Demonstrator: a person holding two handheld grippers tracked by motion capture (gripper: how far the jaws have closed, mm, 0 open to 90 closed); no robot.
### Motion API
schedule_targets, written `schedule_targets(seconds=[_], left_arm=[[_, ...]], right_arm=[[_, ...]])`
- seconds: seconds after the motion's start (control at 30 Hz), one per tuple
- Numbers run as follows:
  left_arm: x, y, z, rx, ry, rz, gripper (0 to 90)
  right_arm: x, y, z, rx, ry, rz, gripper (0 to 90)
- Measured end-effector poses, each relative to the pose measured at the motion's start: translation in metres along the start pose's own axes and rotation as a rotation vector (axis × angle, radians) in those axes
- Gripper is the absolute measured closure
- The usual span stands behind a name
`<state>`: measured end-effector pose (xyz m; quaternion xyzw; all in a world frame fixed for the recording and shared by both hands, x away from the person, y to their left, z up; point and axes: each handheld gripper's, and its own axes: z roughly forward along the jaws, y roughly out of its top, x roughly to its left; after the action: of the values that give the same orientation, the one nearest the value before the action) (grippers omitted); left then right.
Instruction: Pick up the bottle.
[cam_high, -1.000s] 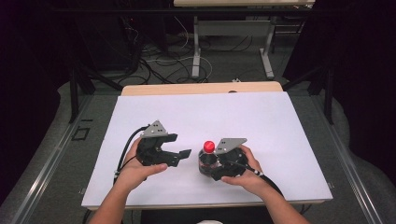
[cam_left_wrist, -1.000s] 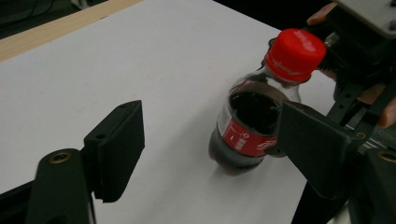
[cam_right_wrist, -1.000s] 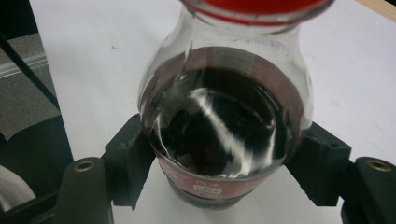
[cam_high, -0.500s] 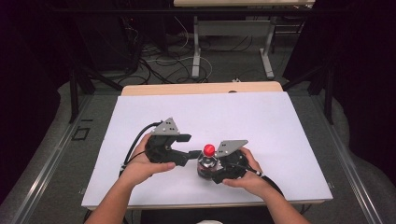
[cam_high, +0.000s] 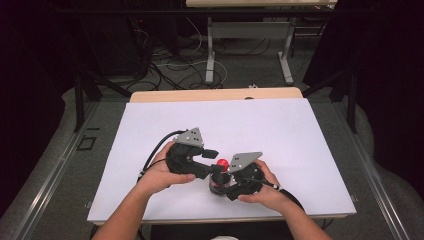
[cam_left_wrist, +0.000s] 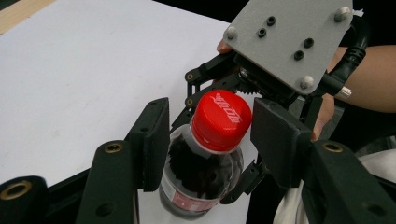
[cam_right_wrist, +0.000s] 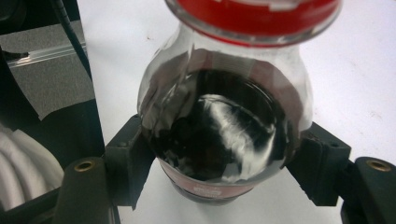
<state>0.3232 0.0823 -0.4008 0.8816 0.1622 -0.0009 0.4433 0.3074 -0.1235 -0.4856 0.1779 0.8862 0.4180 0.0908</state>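
Observation:
A small cola bottle with a red cap stands on the white table sheet. My right gripper is shut on its body; in the right gripper view the pads press both sides of the bottle below the cap. My left gripper reaches in from the left at cap height. Its jaws have just been closing. In the left gripper view they flank the cap: the right pad is at its edge, with a gap left beside the left pad.
The wooden table edge runs along the back of the sheet. Beyond it are table legs and loose cables on the floor. The right gripper's grey plate and the hand behind it sit close beyond the cap.
My left gripper has moved right, up to the bottle, and its jaws have narrowed around the red cap. The right gripper and the bottle have stayed put.

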Motion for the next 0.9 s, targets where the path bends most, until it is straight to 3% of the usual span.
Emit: schedule_targets(seconds=[0.33,0.43,0.6,0.77,0.9], left_arm=[[-0.004,0.002,0.012,0.046,-0.011,0.04,57.3],[-0.005,0.002,0.013,0.049,0.008,0.049,58.3],[-0.003,0.0,0.011,0.006,0.02,0.008,58.7],[-0.005,-0.001,0.005,-0.022,0.062,0.015,59.9],[-0.004,-0.001,0.004,-0.031,0.059,0.0,61.5]], right_arm=[[0.002,0.001,0.001,0.015,0.02,-0.004,30.0],[0.002,0.0,0.002,0.004,0.025,0.014,30.0],[0.0,-0.001,0.0,-0.002,0.032,0.026,29.9],[-0.002,-0.001,0.0,-0.035,0.033,0.048,29.7],[-0.003,-0.002,-0.001,-0.049,0.033,0.059,29.7]])
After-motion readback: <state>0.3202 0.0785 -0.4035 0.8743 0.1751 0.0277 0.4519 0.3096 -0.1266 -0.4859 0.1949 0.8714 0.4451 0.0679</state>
